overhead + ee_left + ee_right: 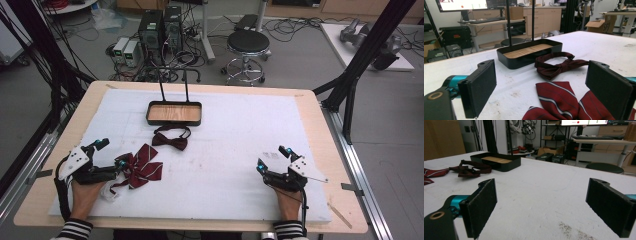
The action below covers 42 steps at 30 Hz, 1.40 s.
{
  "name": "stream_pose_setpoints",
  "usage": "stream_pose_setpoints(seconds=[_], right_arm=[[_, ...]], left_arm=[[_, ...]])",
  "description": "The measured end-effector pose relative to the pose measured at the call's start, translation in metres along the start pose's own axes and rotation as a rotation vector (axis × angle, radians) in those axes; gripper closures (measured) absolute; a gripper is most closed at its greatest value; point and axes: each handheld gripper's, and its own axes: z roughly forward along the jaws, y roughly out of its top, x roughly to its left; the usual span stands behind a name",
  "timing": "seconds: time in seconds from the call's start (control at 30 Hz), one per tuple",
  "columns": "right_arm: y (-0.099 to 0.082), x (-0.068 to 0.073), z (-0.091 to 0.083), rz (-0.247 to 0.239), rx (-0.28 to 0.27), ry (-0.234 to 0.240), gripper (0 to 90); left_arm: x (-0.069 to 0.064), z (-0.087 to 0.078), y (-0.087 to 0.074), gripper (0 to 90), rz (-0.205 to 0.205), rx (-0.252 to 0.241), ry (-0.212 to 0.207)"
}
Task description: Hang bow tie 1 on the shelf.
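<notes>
Nearest the lens in the left gripper view: two black padded jaws spread wide, with the red striped bow tie point(564, 102) lying flat on the white mat point(511, 87) between and just ahead of them, pads not pressing on it. Seen from the high view as the left gripper point(111, 153) resting low at the mat's near left, one fingertip touching or just over the striped tie's point(142, 169) left edge, the other well clear to the upper left. Just beyond the striped tie, a plain dark maroon bow tie point(171, 139) with its neck strap looped, close by yet apart from it. Farther back again, a black tray point(174, 113) with a wooden floor and two upright black rods rising from its far rim.

Over on the mat's near right, the right gripper point(271, 157), jaws likewise spread wide with bare mat between them, well apart from both ties. From the right gripper view, both ties and the tray far off to the upper left.
</notes>
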Motion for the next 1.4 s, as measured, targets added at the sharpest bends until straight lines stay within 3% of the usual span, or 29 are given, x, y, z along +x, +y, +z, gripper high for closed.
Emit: stream_pose_setpoints(seconds=[0.73,0.9,1.1,1.4], right_arm=[[0.000,0.000,0.000,-0.005,-0.005,-0.012,9.1],[0.000,0.000,0.000,-0.007,-0.005,-0.012,9.2],[0.000,0.000,0.000,-0.005,-0.005,-0.013,9.2],[0.000,0.000,0.000,-0.005,-0.006,-0.011,9.2]], left_arm=[[0.002,0.001,0.001,10.2,-0.015,0.010,0.001],[0.002,0.001,0.005,10.2,-0.002,0.042,-0.013],[0.002,-0.002,0.022,10.2,0.032,0.076,-0.049],[-0.002,0.001,0.047,9.8,0.069,0.177,-0.113]])
